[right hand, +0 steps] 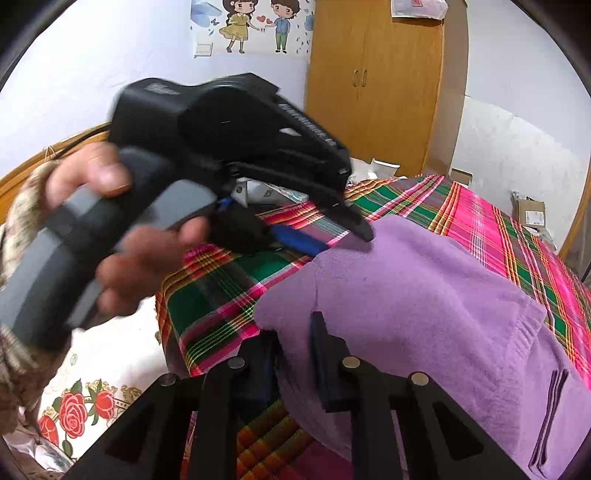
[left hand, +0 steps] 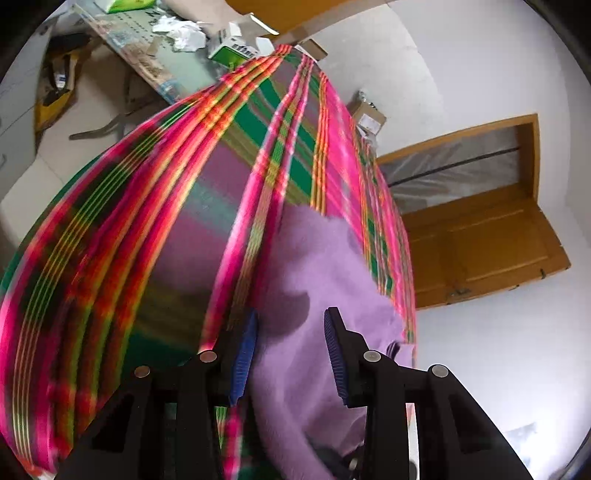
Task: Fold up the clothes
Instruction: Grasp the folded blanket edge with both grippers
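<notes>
Right wrist view: right gripper [right hand: 293, 360] narrow, fingers straddling near edge of purple garment [right hand: 424, 295], clamp unconfirmed. Left gripper [left hand: 290, 356] wide above same fleece, far edge. Risk: single-layer pinch, fold skews; plaid bedcover [right hand: 207, 306] snagged below.

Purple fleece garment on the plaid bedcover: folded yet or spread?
Partly folded: the purple fleece garment lies bunched in doubled layers on the plaid bedcover, not flat.

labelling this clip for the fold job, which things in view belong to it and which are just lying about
Part of the job:
- purple sweater
- left hand-held gripper
- right hand-held gripper
- plaid bedcover it lies on

Just lying about:
- green box
- crumpled paper
- cardboard parcel
- wardrobe
- cartoon sticker
</notes>
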`<state>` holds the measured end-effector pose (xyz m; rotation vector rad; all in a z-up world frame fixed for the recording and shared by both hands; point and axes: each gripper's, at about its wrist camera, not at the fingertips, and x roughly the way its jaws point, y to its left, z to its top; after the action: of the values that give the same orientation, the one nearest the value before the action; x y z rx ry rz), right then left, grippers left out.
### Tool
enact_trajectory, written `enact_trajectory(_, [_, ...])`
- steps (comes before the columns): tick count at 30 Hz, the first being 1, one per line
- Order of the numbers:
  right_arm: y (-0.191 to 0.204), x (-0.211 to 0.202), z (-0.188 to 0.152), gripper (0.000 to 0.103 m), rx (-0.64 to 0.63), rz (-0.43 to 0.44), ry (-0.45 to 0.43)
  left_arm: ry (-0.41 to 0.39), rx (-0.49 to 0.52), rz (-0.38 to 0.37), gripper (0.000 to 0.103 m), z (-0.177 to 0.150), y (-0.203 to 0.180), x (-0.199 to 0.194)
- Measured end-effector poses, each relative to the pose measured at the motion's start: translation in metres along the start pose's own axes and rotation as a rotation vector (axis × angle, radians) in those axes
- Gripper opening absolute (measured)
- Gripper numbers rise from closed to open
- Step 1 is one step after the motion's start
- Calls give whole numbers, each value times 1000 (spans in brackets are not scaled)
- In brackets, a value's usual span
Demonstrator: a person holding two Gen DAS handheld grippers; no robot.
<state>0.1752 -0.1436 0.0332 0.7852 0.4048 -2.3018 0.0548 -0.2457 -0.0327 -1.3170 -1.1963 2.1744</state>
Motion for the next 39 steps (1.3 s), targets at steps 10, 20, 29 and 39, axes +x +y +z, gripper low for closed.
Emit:
enact_trajectory(10, [-4, -4, 1, 18, 26, 48, -24, 65, -9, 18, 38, 40, -12, 35])
enact_trajectory(20, [-14, -15, -3, 18, 52, 74, -49, 60, -7, -3, 25, 40, -16, 40])
enact_trajectory(29, [-18, -19, 22, 17, 58, 86, -111, 9, 56, -6, 20, 39, -42, 20])
enact_trajectory(39, [-27, -11, 29, 16, 77, 141, -123, -24, 74, 36, 20, 31, -45, 4])
